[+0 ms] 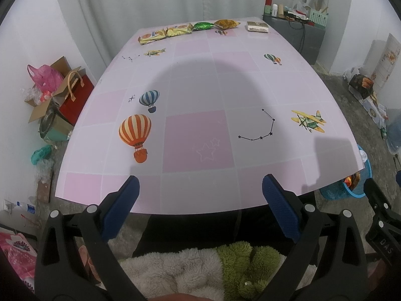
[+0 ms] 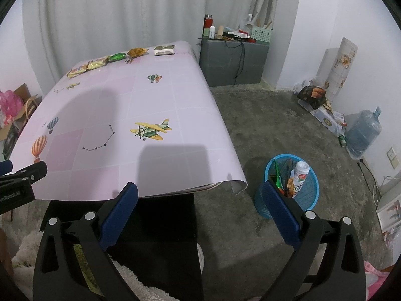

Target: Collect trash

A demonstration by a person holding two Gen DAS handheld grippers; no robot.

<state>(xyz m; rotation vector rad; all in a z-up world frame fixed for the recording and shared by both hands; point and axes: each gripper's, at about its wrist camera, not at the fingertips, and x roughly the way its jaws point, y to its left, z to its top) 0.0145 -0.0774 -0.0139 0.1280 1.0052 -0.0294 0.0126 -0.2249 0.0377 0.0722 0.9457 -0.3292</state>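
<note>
Along the far edge of the pink table [image 1: 200,95] lies a row of trash: two yellow snack packets [image 1: 164,33], a green wrapper [image 1: 204,25], an orange-brown wrapper [image 1: 226,23] and a small white box [image 1: 257,26]. The same row shows in the right wrist view, with yellow packets [image 2: 86,67], green wrapper [image 2: 117,56], orange wrapper [image 2: 136,52] and box [image 2: 164,50]. A blue mesh bin [image 2: 292,188] on the floor right of the table holds a white bottle [image 2: 299,175] and wrappers. My left gripper [image 1: 200,188] is open over the near table edge. My right gripper [image 2: 200,190] is open between table corner and bin.
Boxes and bags [image 1: 55,92] crowd the floor left of the table. A grey cabinet [image 2: 233,60] with clutter stands behind the table's far right corner. A water jug [image 2: 363,133] and packages line the right wall. The bin's rim [image 1: 361,188] shows by the table's near right corner.
</note>
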